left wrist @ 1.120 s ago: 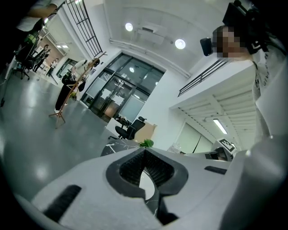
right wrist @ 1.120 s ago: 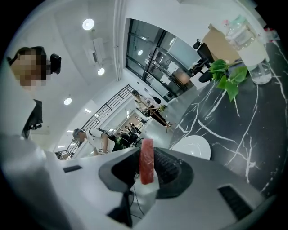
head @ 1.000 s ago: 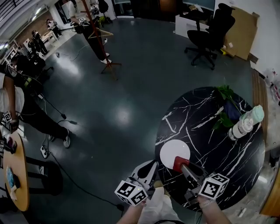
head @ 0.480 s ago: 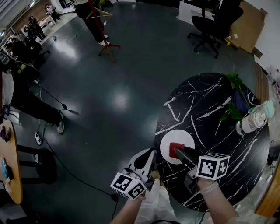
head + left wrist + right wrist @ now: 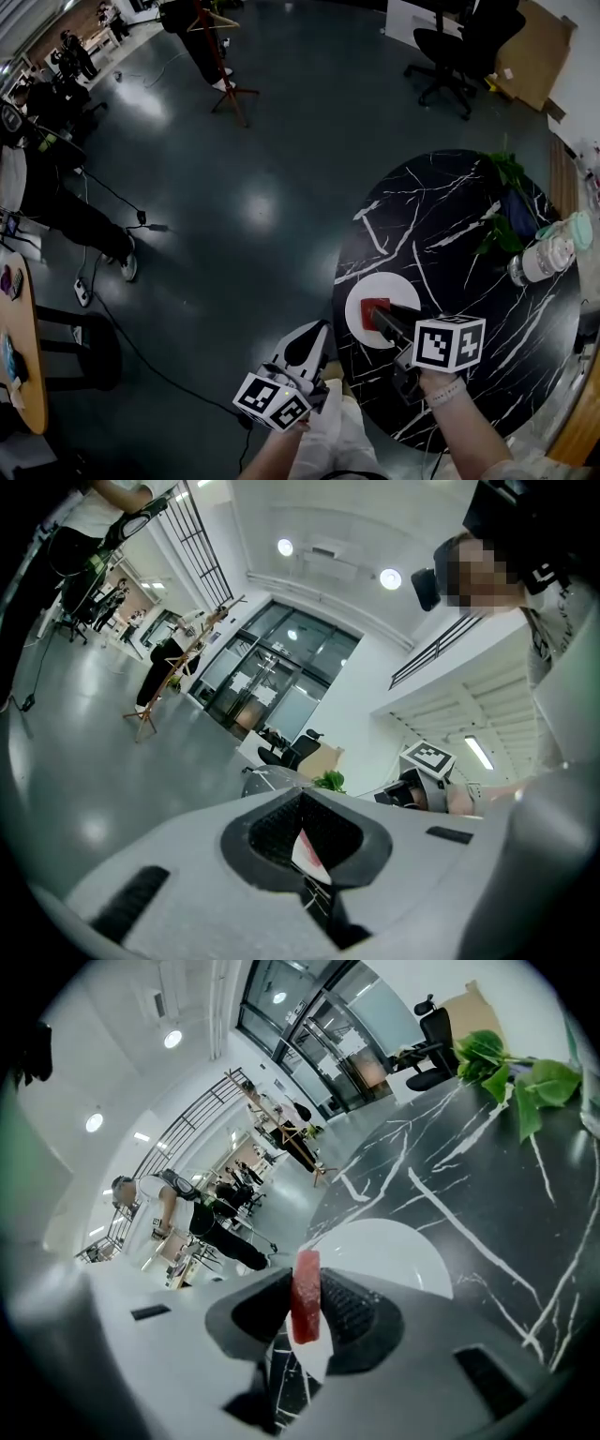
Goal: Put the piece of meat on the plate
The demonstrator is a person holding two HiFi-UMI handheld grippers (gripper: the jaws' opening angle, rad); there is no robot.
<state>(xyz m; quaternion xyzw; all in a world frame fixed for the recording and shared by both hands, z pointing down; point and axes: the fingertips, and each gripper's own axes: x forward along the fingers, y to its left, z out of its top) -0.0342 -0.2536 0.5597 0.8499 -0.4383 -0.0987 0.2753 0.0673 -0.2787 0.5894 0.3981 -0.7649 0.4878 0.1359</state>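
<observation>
Over the white plate [image 5: 361,293] the piece of meat [image 5: 376,310] now sits about mid-plate, whereas a second ago it hung at the plate's near rim. Half a second ago it was already above the white surface. The right gripper [image 5: 380,319] has moved forward across the black marble table [image 5: 469,234] with it. The left gripper [image 5: 317,334] stays off the table's near-left edge, much as before.

The right gripper reaches in from the near side, its marker cube behind the jaws and the person's forearm [image 5: 450,412] trailing back toward the lower edge. In the right gripper view its jaws are clamped on the meat, a red slab standing on edge between the dark ribbed pads, with the plate directly beyond and below it. Whether the meat touches the plate cannot be told. The left gripper is held low over the floor beside the person's pale clothing, pointing toward the table. In the left gripper view its jaws are drawn together, leaving only a thin slit with nothing gripped.

White plate shows around the meat on the far and left sides, while the right gripper covers its near-right part. Farther back on the table, a leafy plant [image 5: 506,197] lies near the far rim, and a pale bottle [image 5: 548,255] with a greenish cap is just beside it.
</observation>
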